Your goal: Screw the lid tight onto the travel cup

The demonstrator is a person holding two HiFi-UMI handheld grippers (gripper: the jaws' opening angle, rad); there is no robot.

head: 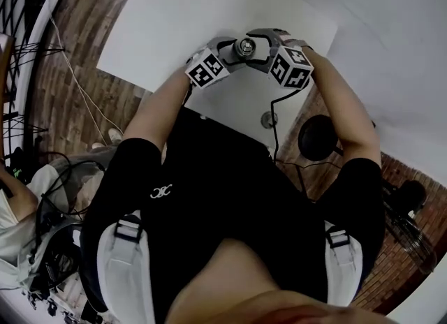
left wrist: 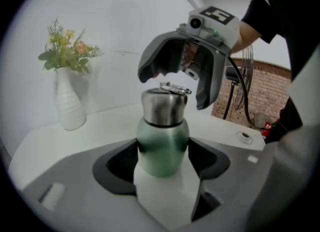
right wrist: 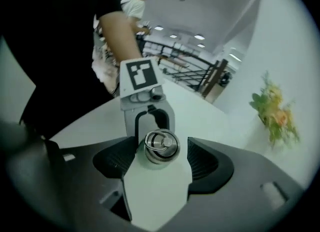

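Now | left gripper clamps the body of the green travel cup, centre of the left gripper view | right gripper gapes wide around the steel lid, pads clear (nothing held) | you close squarely on the lid, then twist while holding the cup still.

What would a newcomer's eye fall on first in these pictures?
A green travel cup with a steel lid is clamped upright in the left tongs, above the white table. The right tongs hang open about the lid, pads clear of it. A white vase of flowers stands on the table's far side.
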